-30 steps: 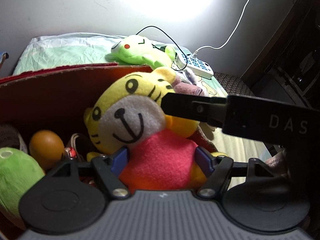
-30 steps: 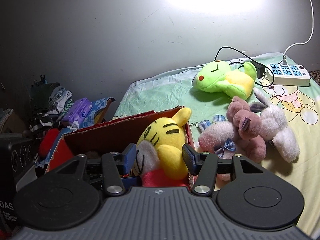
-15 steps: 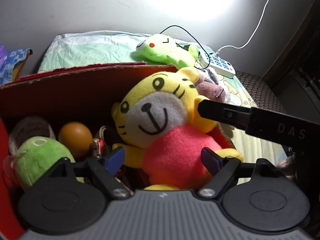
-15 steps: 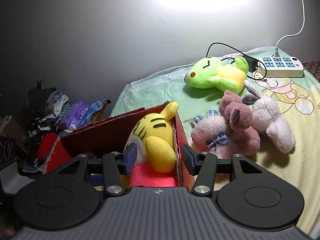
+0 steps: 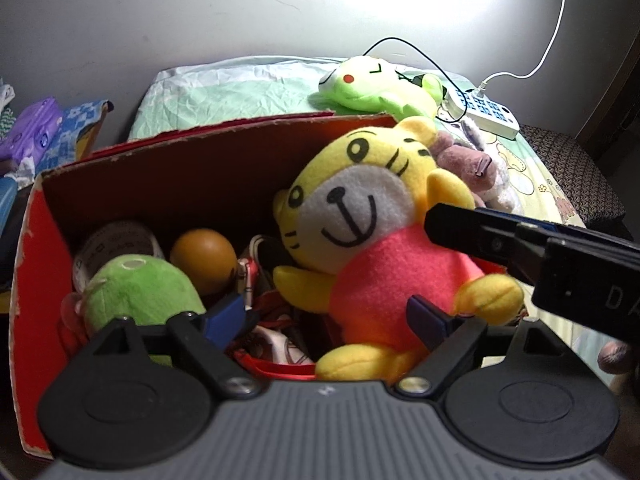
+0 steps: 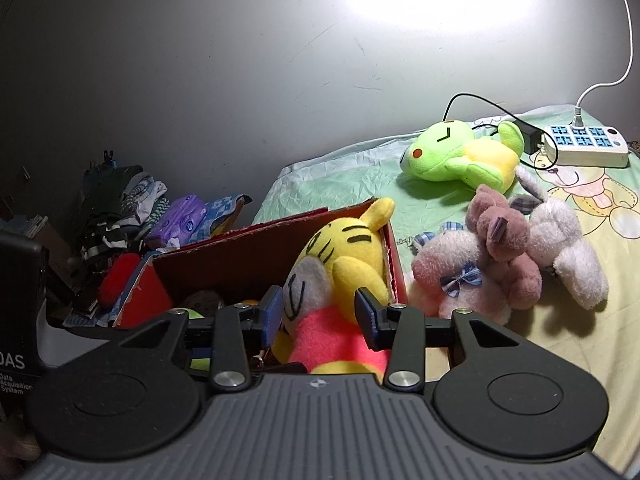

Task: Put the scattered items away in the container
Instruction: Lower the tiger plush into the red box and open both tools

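A yellow tiger plush in a pink shirt (image 5: 376,240) sits in the right end of the red cardboard box (image 5: 192,168). My left gripper (image 5: 328,316) is open, just in front of the plush and apart from it. My right gripper (image 6: 318,312) is open, its fingers on either side of the tiger plush (image 6: 340,276) in the box (image 6: 256,256) without squeezing it. A green frog plush (image 6: 460,152) and a pink and white plush pile (image 6: 508,256) lie on the bed.
The box also holds a green plush (image 5: 136,292), an orange ball (image 5: 204,256) and small items. A white power strip (image 6: 584,146) with cables lies at the bed's far right. Clothes and packets (image 6: 132,208) are heaped left of the box.
My left gripper opened wide, let go of the tiger plush and drew back. The plush has settled into the box. My right gripper stayed open around it.
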Demonstrator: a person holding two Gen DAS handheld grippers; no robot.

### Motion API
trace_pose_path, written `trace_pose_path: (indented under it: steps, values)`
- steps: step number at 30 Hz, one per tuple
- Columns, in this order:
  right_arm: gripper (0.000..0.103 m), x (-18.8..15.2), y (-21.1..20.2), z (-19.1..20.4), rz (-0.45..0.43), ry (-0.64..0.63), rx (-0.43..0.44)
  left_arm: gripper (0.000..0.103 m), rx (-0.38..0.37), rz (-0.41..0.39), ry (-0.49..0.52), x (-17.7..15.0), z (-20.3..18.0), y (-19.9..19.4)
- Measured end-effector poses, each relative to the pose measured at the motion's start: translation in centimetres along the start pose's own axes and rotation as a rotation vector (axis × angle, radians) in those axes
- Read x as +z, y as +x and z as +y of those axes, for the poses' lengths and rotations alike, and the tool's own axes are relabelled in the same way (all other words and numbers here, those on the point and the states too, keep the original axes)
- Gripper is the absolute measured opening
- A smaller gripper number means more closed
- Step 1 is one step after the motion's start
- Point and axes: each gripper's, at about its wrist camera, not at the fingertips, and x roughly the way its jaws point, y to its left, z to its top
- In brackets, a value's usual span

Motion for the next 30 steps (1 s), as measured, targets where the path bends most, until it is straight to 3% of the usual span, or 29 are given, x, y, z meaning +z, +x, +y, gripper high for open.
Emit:
trace_pose_path:
  steps: [9, 30]
  values:
    - [0.044, -0.8, 0.9, -0.6, 0.058, 0.038, -0.038, 0.088, 0.065, 0.041, -0.021, -0.5, 0.4, 0.7]
    - [0.044, -2.1, 0.8, -0.3, -0.022, -0.061, -0.050, 0.095, 0.128, 0.038, -0.058, -1.2, 0.4, 1.0]
